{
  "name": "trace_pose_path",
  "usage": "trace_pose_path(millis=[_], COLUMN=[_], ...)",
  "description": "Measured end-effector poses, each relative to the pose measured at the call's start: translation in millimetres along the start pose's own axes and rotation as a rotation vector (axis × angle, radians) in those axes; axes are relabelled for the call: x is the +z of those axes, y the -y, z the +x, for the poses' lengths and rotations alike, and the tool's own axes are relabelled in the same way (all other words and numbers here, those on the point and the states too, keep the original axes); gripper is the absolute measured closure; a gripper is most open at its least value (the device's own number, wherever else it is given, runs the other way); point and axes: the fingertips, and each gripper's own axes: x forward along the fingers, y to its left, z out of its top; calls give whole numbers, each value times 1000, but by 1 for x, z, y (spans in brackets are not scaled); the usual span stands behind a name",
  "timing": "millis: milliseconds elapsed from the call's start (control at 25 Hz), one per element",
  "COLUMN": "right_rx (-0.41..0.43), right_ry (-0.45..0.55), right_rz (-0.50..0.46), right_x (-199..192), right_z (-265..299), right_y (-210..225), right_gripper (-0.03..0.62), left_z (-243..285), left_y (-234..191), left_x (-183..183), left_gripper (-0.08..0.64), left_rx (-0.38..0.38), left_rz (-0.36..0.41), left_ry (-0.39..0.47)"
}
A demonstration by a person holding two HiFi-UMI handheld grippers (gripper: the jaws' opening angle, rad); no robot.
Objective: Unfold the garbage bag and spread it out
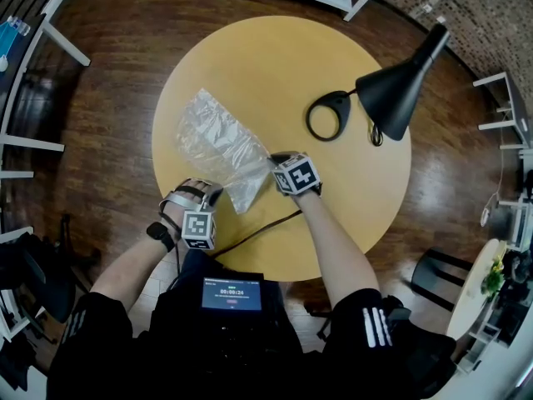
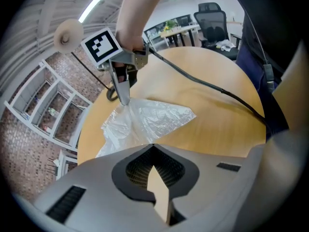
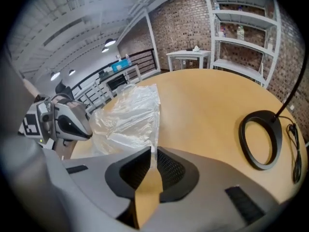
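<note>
Both grippers are working at the near end of the crumpled translucent plastic garbage bag point(image 1: 218, 144), which is lying on the round yellow wooden table point(image 1: 350, 215) with its long axis running from the person's near right out to the far left. The right gripper point(image 1: 275, 158) is clenching the near right corner: in its own view a thin sliver of film is passing between its closed jaws, and the left gripper view is showing that corner being drawn up off the tabletop into a peak. The left gripper point(image 1: 215, 197) is sitting just beside it at the garbage bag's near left edge, jaws pressed together, with the film running straight into their tips, so it is most likely pinching that edge too. Nearly all the garbage bag is stretching away from both grippers, ahead and to the left, wrinkled and only partly opened. Spreading it is probably calling for the two grips to be drawn apart across the short axis, right going right and left going left. The black desk lamp point(image 1: 398, 90) is standing well apart on the far right
</note>
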Motion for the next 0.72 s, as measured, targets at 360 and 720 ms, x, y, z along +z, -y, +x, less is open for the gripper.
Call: trace_pose_path(millis=[360,720], right_rx=[-6,167], right_ry=[195,144], right_rz=[433,801], right_x=[10,-51], right_z=[-39,-21], right_y=[-8,-37], right_gripper=[352,347], left_z=[-23,-11], left_y=[-21,13], left_x=[53,75], left_gripper=[560,478], left_rx=[2,-91], left_rz=[-87,53], left_ry=[122,172])
